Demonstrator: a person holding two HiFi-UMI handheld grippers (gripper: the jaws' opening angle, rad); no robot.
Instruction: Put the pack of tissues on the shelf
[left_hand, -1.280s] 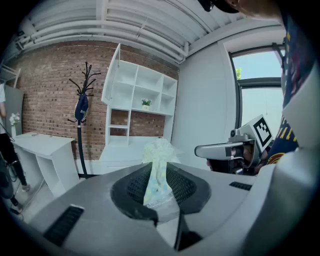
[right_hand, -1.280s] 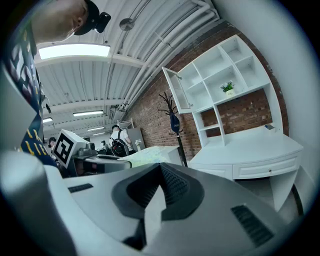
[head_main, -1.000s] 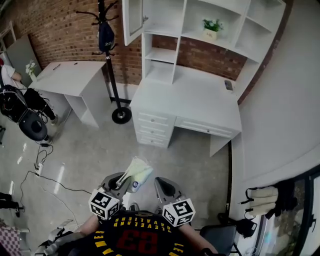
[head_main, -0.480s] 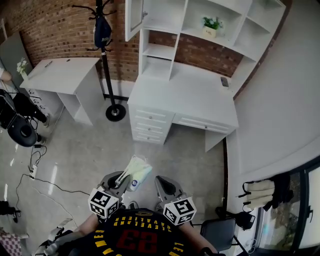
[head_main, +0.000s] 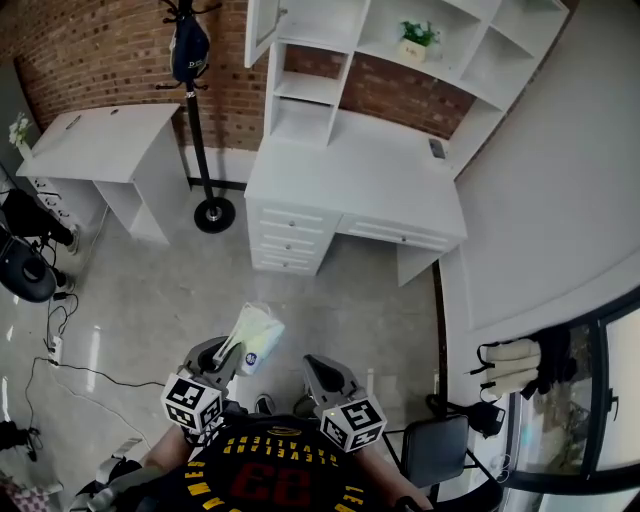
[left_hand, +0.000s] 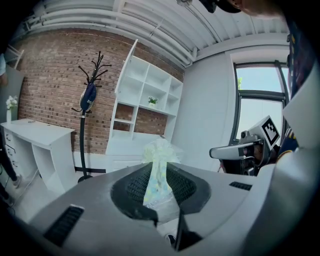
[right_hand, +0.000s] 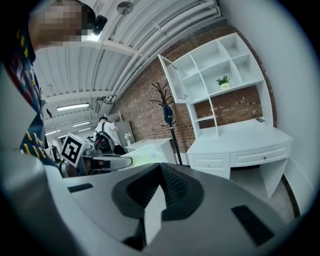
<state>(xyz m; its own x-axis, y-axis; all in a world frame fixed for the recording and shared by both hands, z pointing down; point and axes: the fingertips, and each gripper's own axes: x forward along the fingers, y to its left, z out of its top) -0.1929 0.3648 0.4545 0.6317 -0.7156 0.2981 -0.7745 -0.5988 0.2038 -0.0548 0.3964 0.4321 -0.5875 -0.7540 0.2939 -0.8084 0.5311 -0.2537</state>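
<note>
While it hangs well short of the furniture, the pale yellow-green soft plastic pack of tissues (left_hand: 158, 150) is pinched between the ribbed dark pads of the left gripper (head_main: 228, 356), whose jaws are clamped on its lower part, so that the puffed end of the pack sticks out past the fingertips, forward and upward. Just beside it, to that gripper's right, the right gripper (right_hand: 160, 170) is held level with it; its jaws meet at their tips and carry nothing. Both tools point ahead and slightly down over a grey polished floor (head_main: 160, 300). Straight ahead of the left gripper, well apart from the pack, stands a white desk with drawers (head_main: 350, 185), and on the back of it rises the white open-cubby shelf unit (head_main: 300, 100), with one narrow door swung open at its upper left. A small potted green plant (head_main: 414, 40) sits in an upper cubby, and a small dark flat object (head_main: 437, 148) lies on the desktop, ahead and to the right of both grippers. Ahead and to the left of the left gripper stands a black coat stand (head_main: 200, 150) with a dark blue cap (head_main: 188, 50) on it, against a red brick wall (head_main: 90, 50), and farther left a second plain white desk (head_main: 95, 145).
</note>
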